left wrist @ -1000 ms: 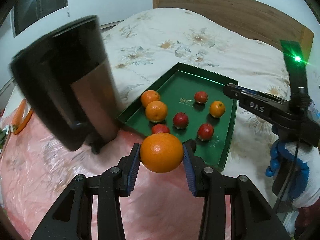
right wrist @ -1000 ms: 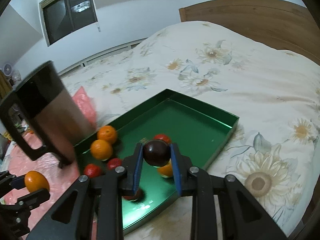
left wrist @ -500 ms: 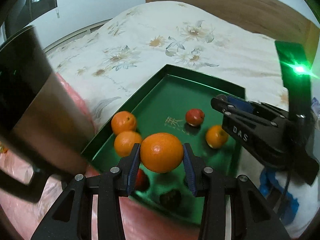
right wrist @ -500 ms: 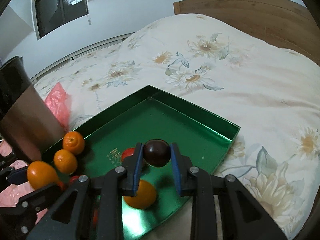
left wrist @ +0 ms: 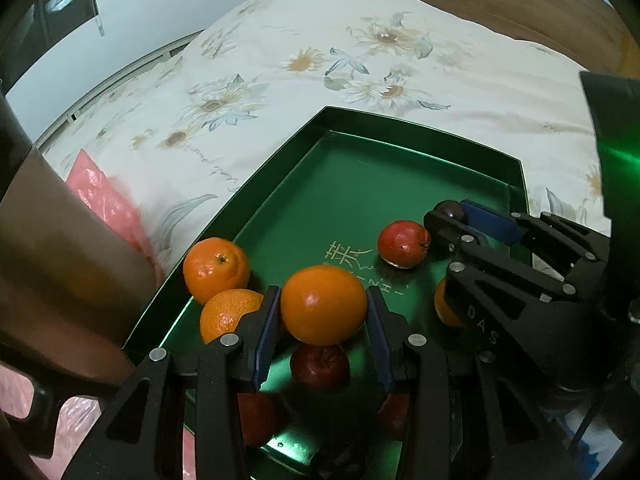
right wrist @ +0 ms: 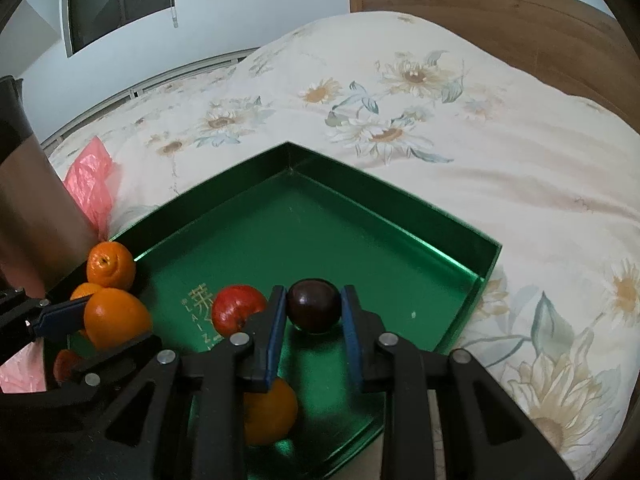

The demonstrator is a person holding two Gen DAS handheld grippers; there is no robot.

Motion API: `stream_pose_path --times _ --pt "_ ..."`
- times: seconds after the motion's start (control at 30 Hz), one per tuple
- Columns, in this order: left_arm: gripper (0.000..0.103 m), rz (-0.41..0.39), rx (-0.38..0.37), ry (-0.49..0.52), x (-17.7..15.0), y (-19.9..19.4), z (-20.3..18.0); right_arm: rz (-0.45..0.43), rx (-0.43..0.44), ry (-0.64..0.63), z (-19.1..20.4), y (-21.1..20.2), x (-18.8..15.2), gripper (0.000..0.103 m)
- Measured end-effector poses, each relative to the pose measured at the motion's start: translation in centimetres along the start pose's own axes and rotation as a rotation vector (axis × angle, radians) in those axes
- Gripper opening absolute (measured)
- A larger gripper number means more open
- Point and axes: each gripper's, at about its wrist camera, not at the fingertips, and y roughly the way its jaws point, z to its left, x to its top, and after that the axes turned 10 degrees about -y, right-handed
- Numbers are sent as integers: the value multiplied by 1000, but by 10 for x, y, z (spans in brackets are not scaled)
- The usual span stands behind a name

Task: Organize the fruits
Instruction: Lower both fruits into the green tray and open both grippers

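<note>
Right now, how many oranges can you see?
4: one orange held in the left tongs, two at the tray's left edge, one under the right tongs. Others may be hidden.

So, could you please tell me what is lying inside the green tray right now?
In the green tray: two oranges by its left wall, a red fruit mid-floor, another orange and dark red fruits nearer. The grippers cover others, so no full count.

The tray [right wrist: 452, 224] lies on the bed [right wrist: 500, 128]. Two mandarins [left wrist: 216, 270] sit in the tray's left corner, an apple [left wrist: 402, 242] near its middle, a jug [left wrist: 48, 248] just outside its left wall.
</note>
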Motion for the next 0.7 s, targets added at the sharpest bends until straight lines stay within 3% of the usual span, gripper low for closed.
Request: stream_pose_path --times 0.13,0.17,0.2,0.23,0.33,0.43,0.7 --pt "37 -5 1 22 -3 -1 -3 0 0 13 -3 0 0 34" --pt "37 -5 0 26 -4 -2 -4 -1 -5 11 -3 0 0 39" --pt "38 -6 2 33 -6 -3 -5 0 -13 11 -3 -1 0 61" --pt "41 -8 4 39 -6 -4 -6 -2 -21 10 -3 -1 -1 72" --pt "48 -19 8 40 -8 -9 -6 -8 -26 6 -2 -4 0 90" --pt "48 -22 3 33 -9 -14 -4 -13 -32 7 -1 -8 -1 98" --pt "53 -42 -5 -1 -19 -40 3 -36 -34 10 2 -32 -4 103"
